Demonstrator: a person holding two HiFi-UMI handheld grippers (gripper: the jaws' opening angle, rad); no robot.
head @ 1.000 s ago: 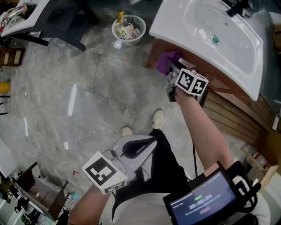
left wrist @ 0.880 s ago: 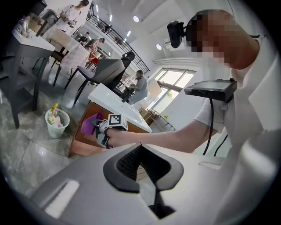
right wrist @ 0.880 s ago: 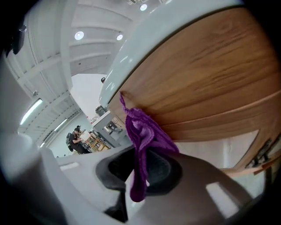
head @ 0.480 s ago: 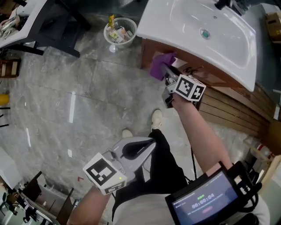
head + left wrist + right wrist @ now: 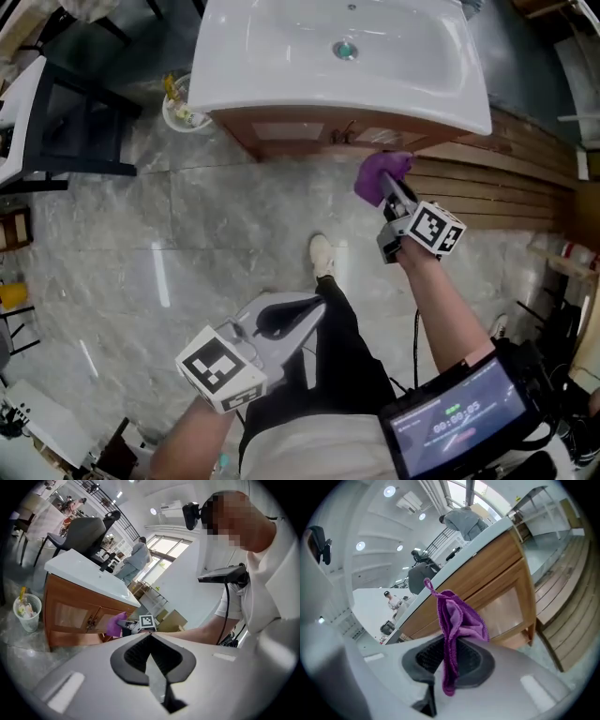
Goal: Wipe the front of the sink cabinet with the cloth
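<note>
**Holding the cloth (image 5: 378, 174) by the cabinet (image 5: 309, 130) front**

The purple cloth is gripped in the closed right claw (image 5: 393, 188) and held up near the right end of the wooden cabinet, under the white sink (image 5: 281, 66); whether it touches cannot be told. The left claw (image 5: 317, 307) is closed on nothing, near the person and well apart from the cabinet.

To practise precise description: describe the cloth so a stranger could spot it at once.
Find the white sink on its wooden cabinet. Near the cabinet's right end, the right gripper pinches a cloth. It is the only purple thing there.
</note>
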